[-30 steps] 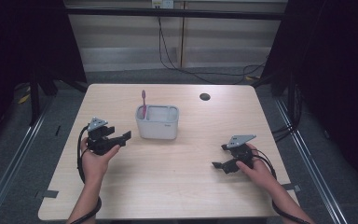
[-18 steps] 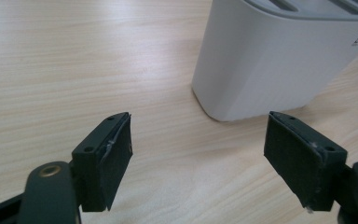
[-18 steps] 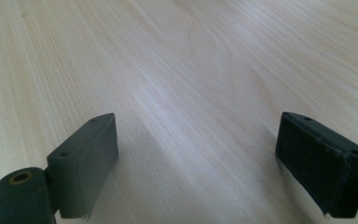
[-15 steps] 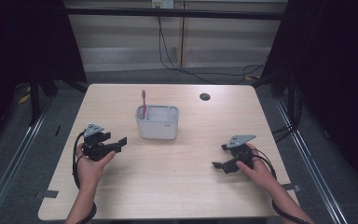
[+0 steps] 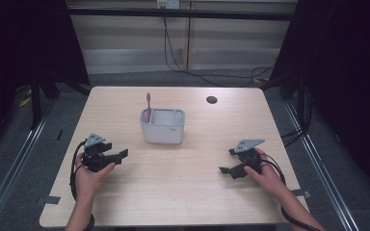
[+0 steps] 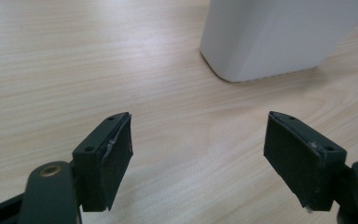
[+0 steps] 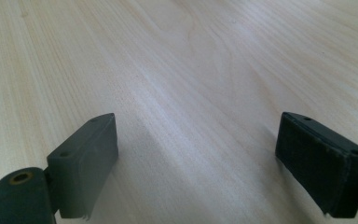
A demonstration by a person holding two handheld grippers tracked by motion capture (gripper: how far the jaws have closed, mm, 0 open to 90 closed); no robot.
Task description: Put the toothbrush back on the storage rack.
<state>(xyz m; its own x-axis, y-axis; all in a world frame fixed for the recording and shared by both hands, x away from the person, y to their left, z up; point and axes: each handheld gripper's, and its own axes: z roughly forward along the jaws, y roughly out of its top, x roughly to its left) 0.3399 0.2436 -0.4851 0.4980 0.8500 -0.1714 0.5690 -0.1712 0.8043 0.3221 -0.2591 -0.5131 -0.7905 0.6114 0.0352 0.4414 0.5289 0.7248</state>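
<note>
Since a second ago I've drawn my left gripper [image 5: 118,155] back from the white rectangular plastic holder [image 5: 163,126] with its pink toothbrush [image 5: 148,107] mid-table, both grippers spread and empty, seemingly finished or awaiting another approach.

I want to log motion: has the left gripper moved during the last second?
Yes. The left gripper has moved back toward the person, away from the white container, which stayed put.

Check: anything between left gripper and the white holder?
Nothing: bare wood between the open left gripper and the white holder, per the left gripper view.
</note>
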